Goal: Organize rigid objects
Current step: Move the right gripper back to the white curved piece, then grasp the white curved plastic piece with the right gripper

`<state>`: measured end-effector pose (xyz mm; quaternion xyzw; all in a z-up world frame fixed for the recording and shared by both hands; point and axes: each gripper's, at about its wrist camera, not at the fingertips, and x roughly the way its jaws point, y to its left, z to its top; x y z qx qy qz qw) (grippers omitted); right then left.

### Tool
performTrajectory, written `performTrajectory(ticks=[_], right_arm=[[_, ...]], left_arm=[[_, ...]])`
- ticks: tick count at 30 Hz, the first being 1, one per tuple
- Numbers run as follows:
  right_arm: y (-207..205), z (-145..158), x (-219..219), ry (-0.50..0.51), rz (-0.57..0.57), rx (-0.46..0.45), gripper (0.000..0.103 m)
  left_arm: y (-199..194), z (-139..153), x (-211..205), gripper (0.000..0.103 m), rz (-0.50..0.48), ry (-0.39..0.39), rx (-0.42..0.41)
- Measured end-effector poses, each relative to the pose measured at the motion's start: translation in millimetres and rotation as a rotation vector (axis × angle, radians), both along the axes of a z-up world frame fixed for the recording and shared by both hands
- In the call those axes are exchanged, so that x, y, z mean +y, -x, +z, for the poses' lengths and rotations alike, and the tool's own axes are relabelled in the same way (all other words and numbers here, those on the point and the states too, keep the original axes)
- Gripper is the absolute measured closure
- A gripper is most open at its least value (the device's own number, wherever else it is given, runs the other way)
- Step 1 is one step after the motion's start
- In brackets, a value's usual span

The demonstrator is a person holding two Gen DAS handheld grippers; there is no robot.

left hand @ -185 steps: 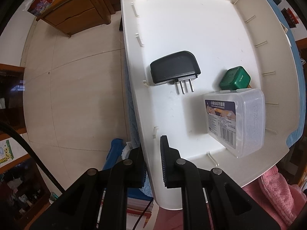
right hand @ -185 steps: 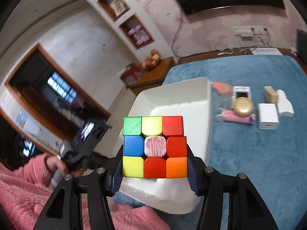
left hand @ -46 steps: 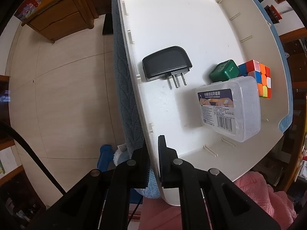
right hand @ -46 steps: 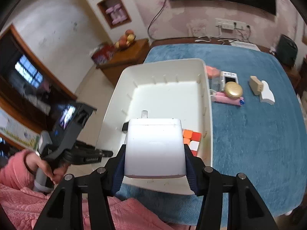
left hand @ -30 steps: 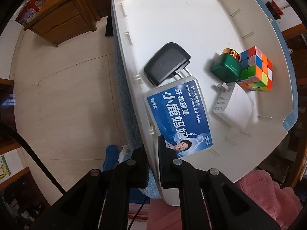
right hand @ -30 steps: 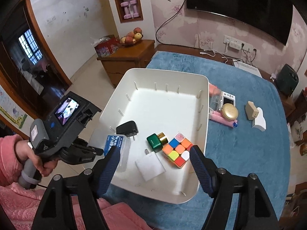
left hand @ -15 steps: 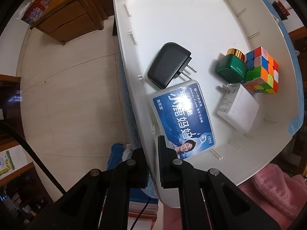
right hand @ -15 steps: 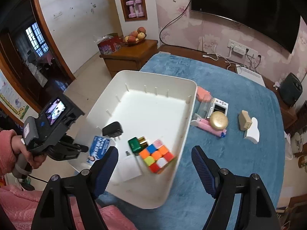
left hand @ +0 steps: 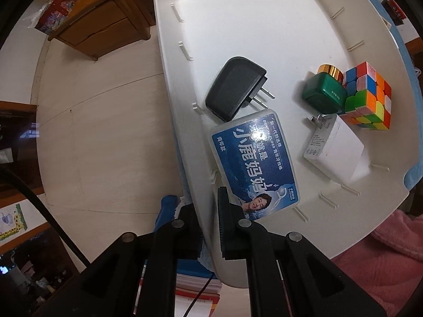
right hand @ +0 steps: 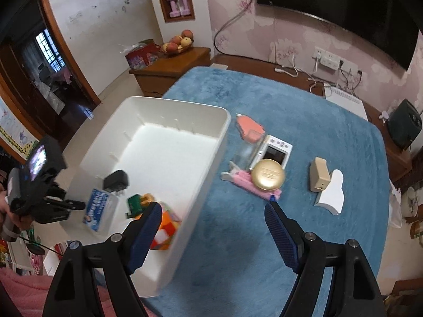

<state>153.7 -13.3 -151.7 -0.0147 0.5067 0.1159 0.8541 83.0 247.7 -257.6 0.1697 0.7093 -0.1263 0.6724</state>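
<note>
White plastic forms the bin (right hand: 211,142) that sits at the left edge of the blue-covered table (right hand: 304,121), and the left gripper (left hand: 208,211) is clamped on its near-left wall, one finger outside and one inside the rim. Within the bin, from left to right, lie a black plug adapter (left hand: 235,88) with its prongs pointing right, a clear floss box with a blue label (left hand: 255,163) just beside and below it, a white charger (left hand: 334,152), a green block with a gold cap (left hand: 323,93) and a multicoloured puzzle cube (left hand: 368,96) touching the green block near the right wall. The far half of the bin floor holds nothing visible. The right gripper (right hand: 212,233) hovers above the table's near edge with its blue-padded fingers spread wide and nothing between them; its left finger overlaps the bin's near corner in view. Right of the bin, on the cloth, are an orange-pink item (right hand: 249,129), a small white device (right hand: 275,152), a round gold case (right hand: 268,175) resting on a pink object (right hand: 251,183), then a beige adapter (right hand: 319,174) and a white piece (right hand: 331,192) side by side.
</note>
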Motion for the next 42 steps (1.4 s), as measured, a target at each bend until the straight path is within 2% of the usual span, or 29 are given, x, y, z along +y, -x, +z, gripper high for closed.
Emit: performTrajectory(ticks=[8,20,30,34,36,42], right_arm=[[-36.0,-38.8,-49.2,0.019,-0.087,0.068,0.022],[-65.8,-95.5,-115.2,0.039,-0.301,0.182,0.022],[-76.0,-123.3,-149.5,0.051,-0.472,0.165,0.022],[-79.8,-125.4,-148.8,0.093,-0.479,0.120,0.022],[-82.7,-131.8,-148.9,0.107,-0.474,0.142,0.022],[-79.4,-138.9,-159.8,0.053,-0.501,0.147,0.022]], left_arm=[[-3.4,2.1,-2.3,0.095,0.041,-0.023,0.002],[-7.7,-2.0,1.0,0.094,0.092,-0.059,0.007],[-9.6,0.5,-2.8,0.092,0.100,-0.071,0.004],[-7.8,-1.4,-2.2,0.092,0.108,-0.073,-0.003],[-7.2,-1.8,0.1,0.092,0.121,-0.069,-0.001],[2.5,-4.3,4.6,0.092,0.104,-0.081,0.016]])
